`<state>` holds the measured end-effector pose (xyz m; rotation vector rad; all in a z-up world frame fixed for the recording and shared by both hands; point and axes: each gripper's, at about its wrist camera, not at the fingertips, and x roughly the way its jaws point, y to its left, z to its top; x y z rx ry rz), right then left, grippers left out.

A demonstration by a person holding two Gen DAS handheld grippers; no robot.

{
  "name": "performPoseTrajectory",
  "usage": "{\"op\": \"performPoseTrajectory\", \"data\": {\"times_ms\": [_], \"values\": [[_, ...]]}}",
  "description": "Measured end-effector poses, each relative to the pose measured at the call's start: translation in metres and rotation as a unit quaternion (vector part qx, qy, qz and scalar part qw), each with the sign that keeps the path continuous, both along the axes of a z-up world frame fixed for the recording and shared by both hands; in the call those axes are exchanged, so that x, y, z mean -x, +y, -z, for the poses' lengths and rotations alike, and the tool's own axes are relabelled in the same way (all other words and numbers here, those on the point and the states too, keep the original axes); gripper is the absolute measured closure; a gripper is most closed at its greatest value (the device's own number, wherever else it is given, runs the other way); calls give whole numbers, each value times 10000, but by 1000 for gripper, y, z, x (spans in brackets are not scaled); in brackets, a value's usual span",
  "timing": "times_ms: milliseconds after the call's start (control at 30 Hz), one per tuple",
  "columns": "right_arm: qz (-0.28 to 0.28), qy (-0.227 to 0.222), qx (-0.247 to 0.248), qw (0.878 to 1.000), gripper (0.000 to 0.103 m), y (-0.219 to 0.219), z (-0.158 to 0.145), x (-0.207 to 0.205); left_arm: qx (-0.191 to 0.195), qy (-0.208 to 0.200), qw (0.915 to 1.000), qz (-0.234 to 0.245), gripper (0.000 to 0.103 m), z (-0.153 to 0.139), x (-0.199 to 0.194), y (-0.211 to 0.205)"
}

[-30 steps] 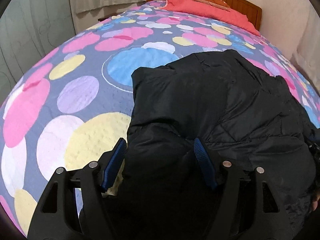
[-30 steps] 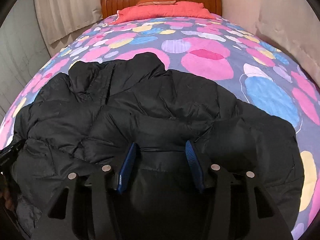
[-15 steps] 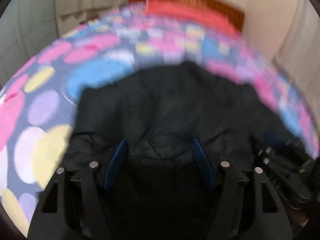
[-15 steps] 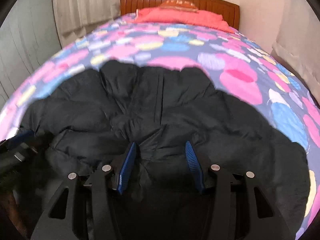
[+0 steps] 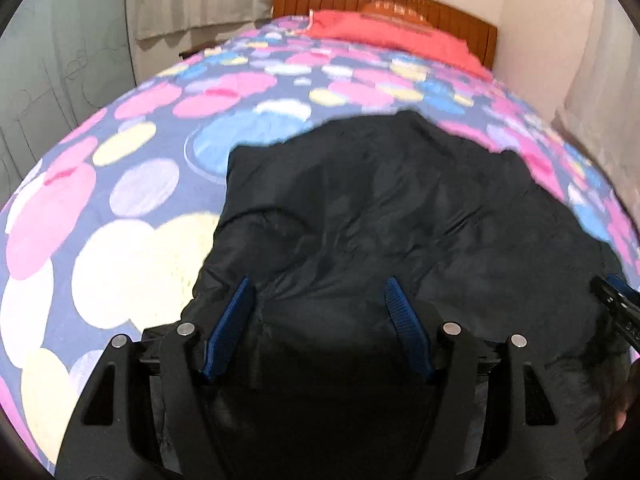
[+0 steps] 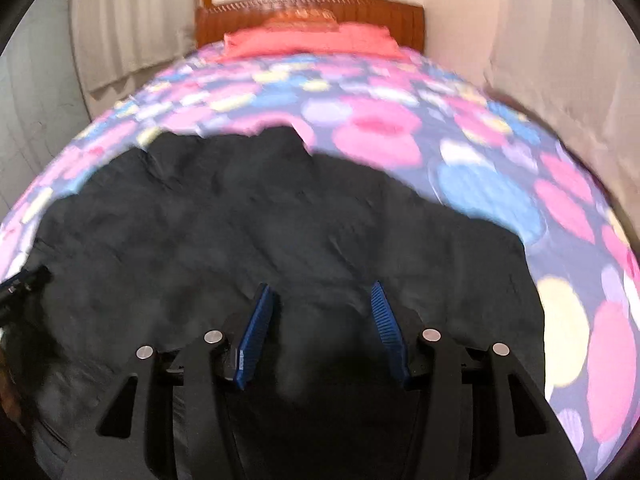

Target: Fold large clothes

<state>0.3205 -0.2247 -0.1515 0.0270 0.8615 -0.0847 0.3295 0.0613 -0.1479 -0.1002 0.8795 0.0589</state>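
A large black puffer jacket (image 5: 380, 208) lies folded over on the bed, also in the right wrist view (image 6: 280, 216). My left gripper (image 5: 320, 292) is open, its blue pads over the jacket's near left part, holding nothing. My right gripper (image 6: 320, 296) is open over the jacket's near right part, also empty. The right gripper's tip (image 5: 616, 308) shows at the right edge of the left wrist view, and the left gripper's tip (image 6: 22, 280) at the left edge of the right wrist view.
The bed has a spotted pink, blue and yellow cover (image 5: 120, 208), a red pillow (image 5: 384, 36) and a wooden headboard (image 6: 312, 12) at the far end. Curtains (image 6: 120, 40) hang on the left, a wall (image 6: 560, 60) runs along the right.
Both grippers have stayed open over the jacket while the views swung and rose a little. The jacket now sits lower and flatter in both views; the frames are motion-blurred.
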Motion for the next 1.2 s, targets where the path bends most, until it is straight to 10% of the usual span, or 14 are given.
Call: {"op": "performPoseTrajectory", "data": {"times_ms": [367, 1200], "values": [[-24, -25, 106, 9999, 51, -2, 19, 1, -510, 20, 9987, 67, 34, 9, 2, -14], [1027, 36, -391, 9939, 42, -103, -11, 221, 759, 111, 9941, -766, 26, -16, 227, 87]]}}
